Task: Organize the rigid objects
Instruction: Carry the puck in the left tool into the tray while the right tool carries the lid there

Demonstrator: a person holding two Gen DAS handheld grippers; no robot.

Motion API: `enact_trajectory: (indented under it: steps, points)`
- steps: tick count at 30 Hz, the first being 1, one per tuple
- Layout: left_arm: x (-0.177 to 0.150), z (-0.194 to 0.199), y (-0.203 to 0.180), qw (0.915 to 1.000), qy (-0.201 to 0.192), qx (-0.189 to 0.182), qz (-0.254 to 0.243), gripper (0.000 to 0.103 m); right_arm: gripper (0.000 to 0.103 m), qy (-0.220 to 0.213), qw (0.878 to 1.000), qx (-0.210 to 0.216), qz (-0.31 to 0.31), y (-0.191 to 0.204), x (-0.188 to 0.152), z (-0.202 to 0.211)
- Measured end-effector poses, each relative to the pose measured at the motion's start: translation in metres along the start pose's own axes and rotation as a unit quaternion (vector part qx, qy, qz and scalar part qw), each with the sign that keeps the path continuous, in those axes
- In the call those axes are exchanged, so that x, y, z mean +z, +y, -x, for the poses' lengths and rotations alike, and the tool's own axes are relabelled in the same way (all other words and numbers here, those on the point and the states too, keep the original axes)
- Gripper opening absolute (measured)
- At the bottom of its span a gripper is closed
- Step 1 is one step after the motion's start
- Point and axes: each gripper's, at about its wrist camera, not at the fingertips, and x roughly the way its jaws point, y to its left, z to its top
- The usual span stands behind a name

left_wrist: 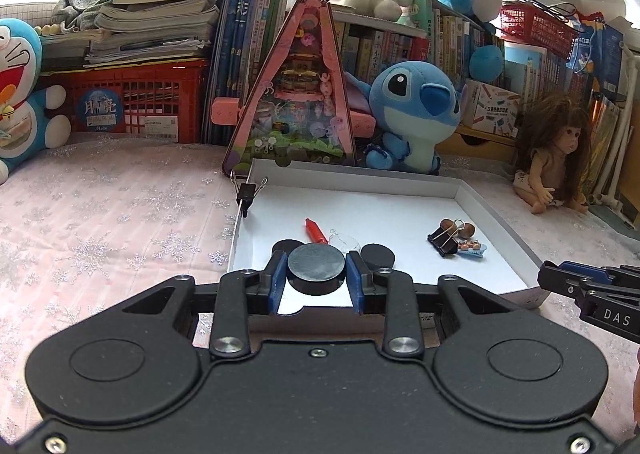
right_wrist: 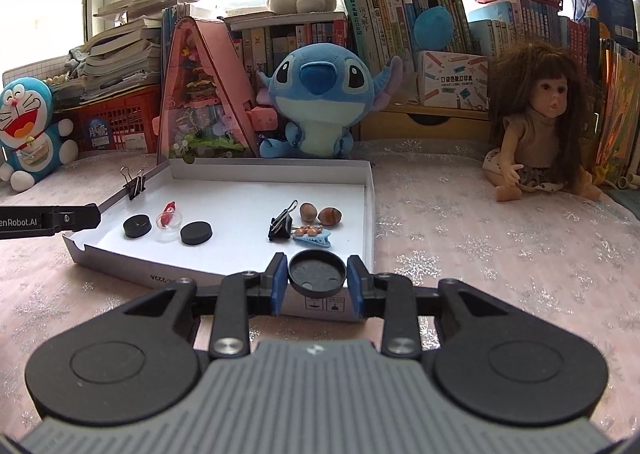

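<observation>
Left fingers (left_wrist: 316,272) are pinching a black disc (left_wrist: 316,268); right fingers (right_wrist: 317,274) are pinching a black cap (right_wrist: 317,272) beside the white tray (right_wrist: 370,190).

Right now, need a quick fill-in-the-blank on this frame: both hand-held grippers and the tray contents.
1. The left hand-held gripper is shut on a black ____.
2. The right hand-held gripper holds a black cap with its hollow side facing ____.
3. One binder clip is clamped on the white tray's ____ wall.
4. Two ____ lie beside the loose binder clip.

Missing words: disc; up; left; nuts
</observation>
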Motion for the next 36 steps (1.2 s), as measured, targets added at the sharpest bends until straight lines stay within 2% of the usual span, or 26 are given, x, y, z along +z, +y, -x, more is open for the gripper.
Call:
enact_trajectory:
  steps: [11,21,36]
  points:
    - [0.003,-0.024,0.002,0.9999,0.011,0.01,0.003,0.03,0.037,0.003,1.0,-0.007,0.004,0.002,0.008,-0.019]
    - [0.003,-0.04,0.0,0.9996,0.021,0.018,0.002,0.03,0.037,0.023,1.0,-0.016,-0.005,0.003,0.017,-0.05]
    - [-0.001,-0.058,-0.001,0.999,0.036,0.026,-0.001,0.03,0.037,0.043,0.999,-0.016,-0.018,0.0,0.018,-0.067]
